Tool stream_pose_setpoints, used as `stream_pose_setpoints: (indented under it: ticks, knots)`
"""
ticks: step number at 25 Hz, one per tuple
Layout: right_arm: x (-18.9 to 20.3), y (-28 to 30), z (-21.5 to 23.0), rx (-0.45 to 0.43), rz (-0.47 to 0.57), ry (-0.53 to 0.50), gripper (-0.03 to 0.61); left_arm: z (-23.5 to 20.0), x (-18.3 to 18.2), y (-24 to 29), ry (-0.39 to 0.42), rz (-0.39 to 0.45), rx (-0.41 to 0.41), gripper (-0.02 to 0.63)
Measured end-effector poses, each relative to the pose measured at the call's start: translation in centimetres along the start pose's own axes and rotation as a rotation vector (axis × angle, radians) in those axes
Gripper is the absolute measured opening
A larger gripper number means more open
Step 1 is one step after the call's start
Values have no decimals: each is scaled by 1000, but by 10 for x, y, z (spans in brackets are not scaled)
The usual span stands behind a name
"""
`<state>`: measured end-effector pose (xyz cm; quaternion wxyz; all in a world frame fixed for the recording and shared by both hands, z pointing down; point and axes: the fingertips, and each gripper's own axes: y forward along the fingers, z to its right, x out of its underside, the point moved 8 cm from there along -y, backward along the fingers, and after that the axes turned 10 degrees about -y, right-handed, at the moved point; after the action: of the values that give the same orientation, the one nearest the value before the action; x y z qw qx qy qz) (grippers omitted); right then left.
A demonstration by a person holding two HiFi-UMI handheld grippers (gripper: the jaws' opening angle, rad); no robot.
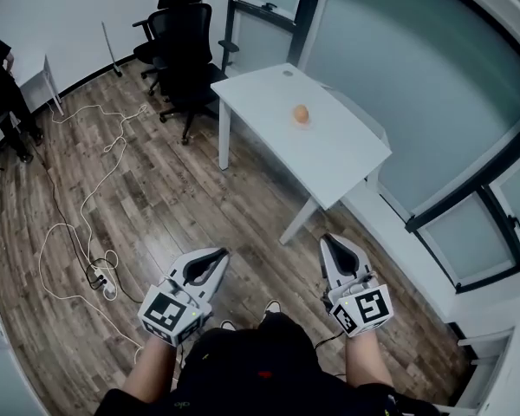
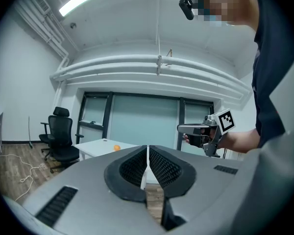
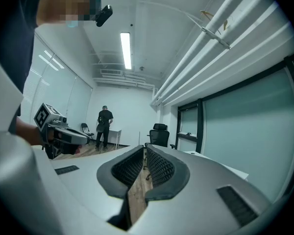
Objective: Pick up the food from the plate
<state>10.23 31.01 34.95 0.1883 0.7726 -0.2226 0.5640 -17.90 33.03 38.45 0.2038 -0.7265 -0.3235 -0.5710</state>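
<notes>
A small orange piece of food [image 1: 302,113] lies on the white table [image 1: 329,159], far ahead of both grippers; I cannot make out a plate under it. In the left gripper view the food [image 2: 116,147] shows as a small dot on the table [image 2: 95,146] past the jaws. My left gripper [image 1: 220,252] and right gripper [image 1: 329,240] are held low over the wooden floor, well short of the table. Both point level toward it. The left gripper [image 2: 147,149] has its jaws together with nothing between them. The right gripper [image 3: 144,149] is likewise closed and empty.
Black office chairs [image 1: 186,50] stand left of the table. White cables and a power strip [image 1: 100,276] lie on the floor at left. A person [image 1: 4,94] stands at the far left beside a small white desk [image 1: 43,76]. Glass walls [image 1: 433,85] run behind the table.
</notes>
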Motion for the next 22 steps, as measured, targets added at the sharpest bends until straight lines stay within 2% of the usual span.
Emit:
stream_pose_setpoints:
  ticks: [10, 18, 22]
  knots:
    - [12, 66, 22, -10, -22, -38, 40, -50, 1, 37, -16, -12, 18, 34]
    - [38, 121, 102, 0, 8, 0, 40, -84, -31, 125, -2, 9, -9, 34]
    - [52, 146, 162, 5, 5, 34, 40, -89, -45, 186, -2, -29, -10, 34]
